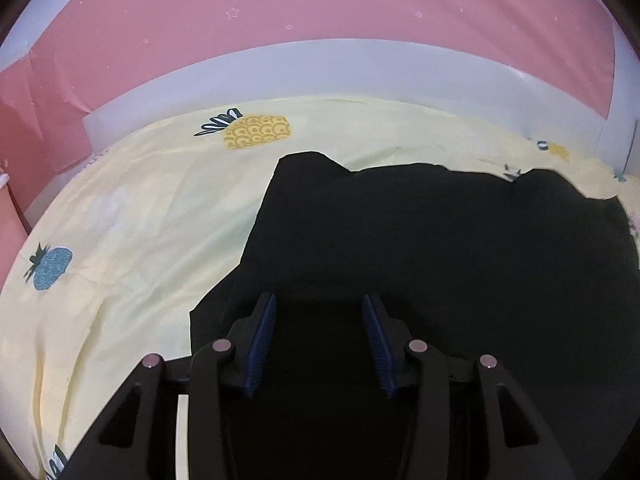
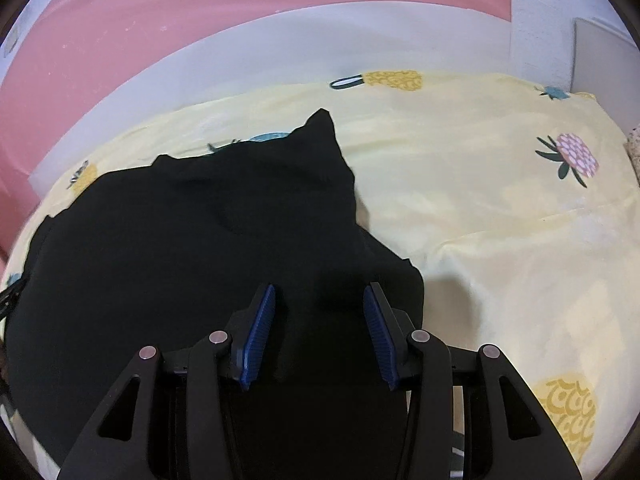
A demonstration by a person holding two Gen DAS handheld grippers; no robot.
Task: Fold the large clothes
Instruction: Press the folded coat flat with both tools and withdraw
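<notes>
Currently on the bed: one black garment, two grippers

Item 1. Garment (image 1: 420, 248): black, large, lying spread on the sheet (image 1: 140, 220). In the left wrist view it fills the centre and right, with a raised corner at its far left edge. In the right wrist view (image 2: 180, 240) it fills the centre and left, and one corner peaks toward the far side. Folds in it are hard to read, the cloth being so dark.

Item 2. Sheet: pale yellow, printed with pineapples in yellow, blue and pink. Lightly creased. It bears the garment only; no box, basket or other container shows in either view.

Item 3. Left gripper (image 1: 319, 300): black frame, blue ribbed pads (image 1: 262, 336). Jaws stand apart, pointing down over the near part of the garment. Nothing is pinched between the pads; whether the tips touch the cloth cannot be told.

Item 4. Right gripper (image 2: 319, 290): same build, pads (image 2: 258, 336) blue. Jaws apart over the garment's near right part, close to its edge. Nothing clamped.

Item 5. Surroundings: white bed frame (image 1: 320, 64) along the far side, pink wall (image 1: 320, 4) with small stars behind it.
</notes>
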